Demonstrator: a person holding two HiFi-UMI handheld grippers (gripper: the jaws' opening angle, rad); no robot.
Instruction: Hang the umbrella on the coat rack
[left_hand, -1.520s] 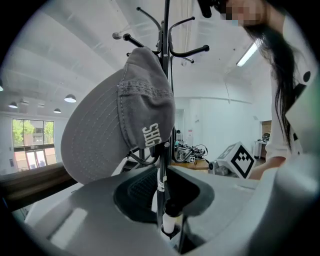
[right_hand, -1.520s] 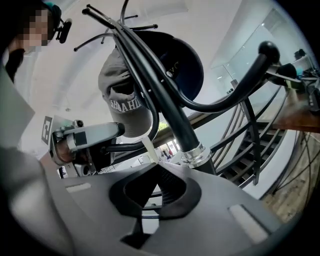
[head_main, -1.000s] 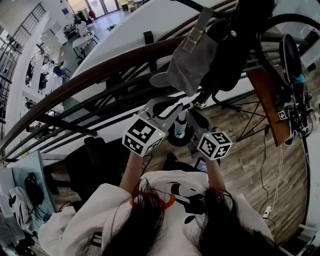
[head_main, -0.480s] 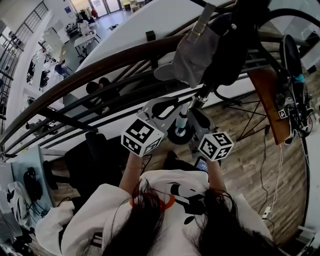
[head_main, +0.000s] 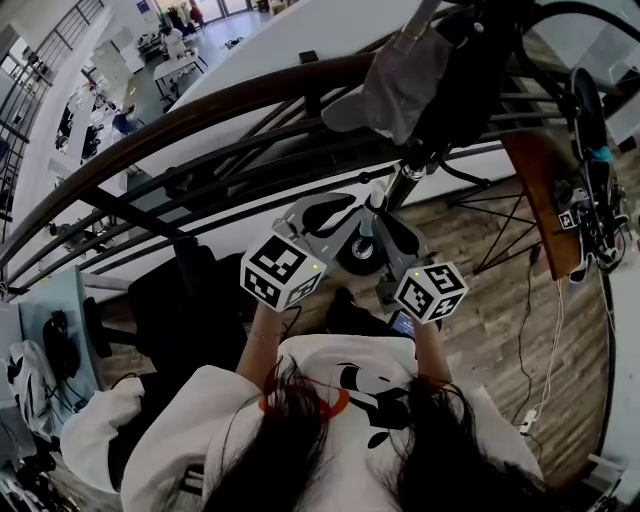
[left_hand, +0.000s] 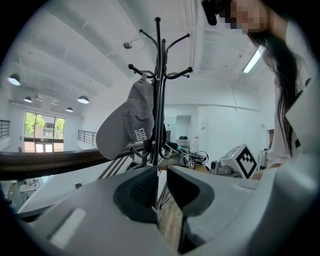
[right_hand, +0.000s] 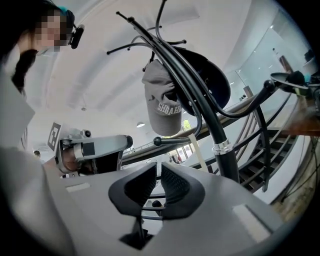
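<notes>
Well, I can't pick out the umbrella for sure. A dark round thing hangs on the coat rack next to a gray cap, and I can't tell what it is. My left gripper points at the rack's pole, its jaws just a little apart with nothing in them. My right gripper is close beside it, its jaws also a tiny bit apart and empty. A brown railing runs behind the rack, and a wood floor lies below.
</notes>
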